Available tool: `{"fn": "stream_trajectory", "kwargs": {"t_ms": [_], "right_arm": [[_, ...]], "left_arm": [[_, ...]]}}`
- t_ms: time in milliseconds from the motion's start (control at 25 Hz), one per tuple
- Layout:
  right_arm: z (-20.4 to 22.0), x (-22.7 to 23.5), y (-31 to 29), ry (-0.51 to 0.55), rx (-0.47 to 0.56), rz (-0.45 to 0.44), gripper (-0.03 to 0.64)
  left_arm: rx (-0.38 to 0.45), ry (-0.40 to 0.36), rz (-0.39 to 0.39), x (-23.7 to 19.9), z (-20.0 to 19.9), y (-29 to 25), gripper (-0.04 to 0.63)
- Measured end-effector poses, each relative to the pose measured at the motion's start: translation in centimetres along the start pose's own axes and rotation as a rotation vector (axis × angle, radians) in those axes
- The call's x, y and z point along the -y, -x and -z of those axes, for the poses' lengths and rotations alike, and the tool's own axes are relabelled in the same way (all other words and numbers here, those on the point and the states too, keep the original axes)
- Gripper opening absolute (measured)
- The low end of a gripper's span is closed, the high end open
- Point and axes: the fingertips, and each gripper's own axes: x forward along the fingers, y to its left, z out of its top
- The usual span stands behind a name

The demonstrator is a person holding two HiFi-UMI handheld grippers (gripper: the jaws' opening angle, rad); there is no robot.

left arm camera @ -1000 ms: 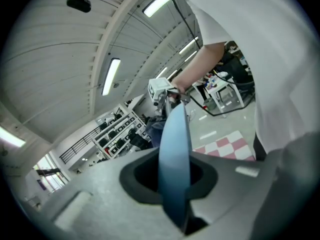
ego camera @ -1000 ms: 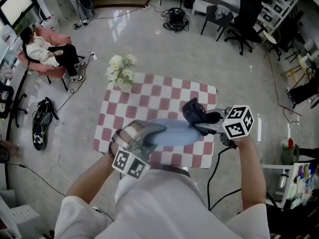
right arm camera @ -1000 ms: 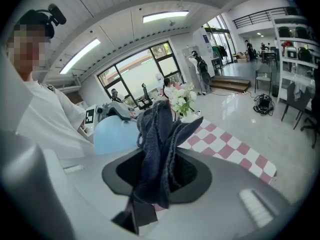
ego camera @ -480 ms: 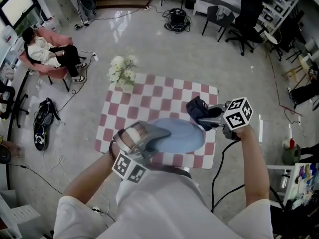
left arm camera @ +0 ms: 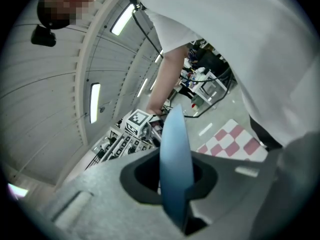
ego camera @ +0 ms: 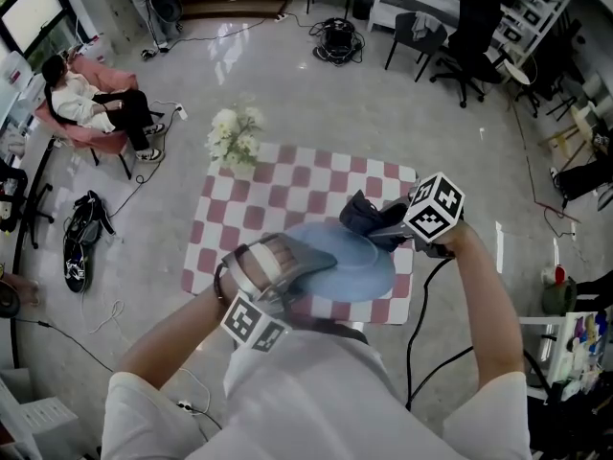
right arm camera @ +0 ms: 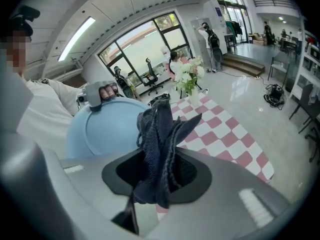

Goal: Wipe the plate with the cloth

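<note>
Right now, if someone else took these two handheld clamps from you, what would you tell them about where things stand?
Left gripper: shut on the rim of the blue plate, holding it over the checkered table.
Right gripper: shut on the dark cloth, which is at the plate's far right edge. I cannot tell whether they touch.
Done: both things are in hand and brought together.
Left: wipe the cloth across the plate's face, then probably set both down.

The plate (ego camera: 345,264) hangs over the table's (ego camera: 287,188) near side, with the left gripper (ego camera: 308,259) on its left edge. The cloth (ego camera: 363,214), in the right gripper (ego camera: 385,229), is at the plate's far right rim. Flowers (ego camera: 233,134) stand at the table's far left corner.
</note>
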Motion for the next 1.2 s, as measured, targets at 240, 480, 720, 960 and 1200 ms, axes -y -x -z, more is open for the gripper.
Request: {"fn": "stream_trajectory", "kwargs": {"t_ms": [240, 480, 720, 960, 1200], "right_arm": [[-0.1, -2.3, -0.4, 0.051, -0.058, -0.056, 0.127], [-1.3, -6.0, -0.6, 0.125, -0.085, -0.155, 0.127], [-2.7, -9.4, -0.8, 0.187, -0.076, -0.259, 0.127], [-4.3, -8.7, -1.6, 0.11, -0.005, -0.291, 0.126], [-6.4, -8.1, -3.3, 0.091, -0.002, -0.294, 0.127]], "left_arm": [[-0.013, -0.022, 0.037, 0.7, 0.7, -0.4, 0.043], [-0.017, -0.035, 0.064, 1.5, 1.4, -1.0, 0.043], [0.003, -0.047, 0.085, 2.1, 0.3, -1.6, 0.043], [0.033, -0.061, 0.074, 1.8, -1.2, -1.8, 0.043], [0.058, -0.081, 0.094, 2.3, -2.2, -2.5, 0.043]]}}
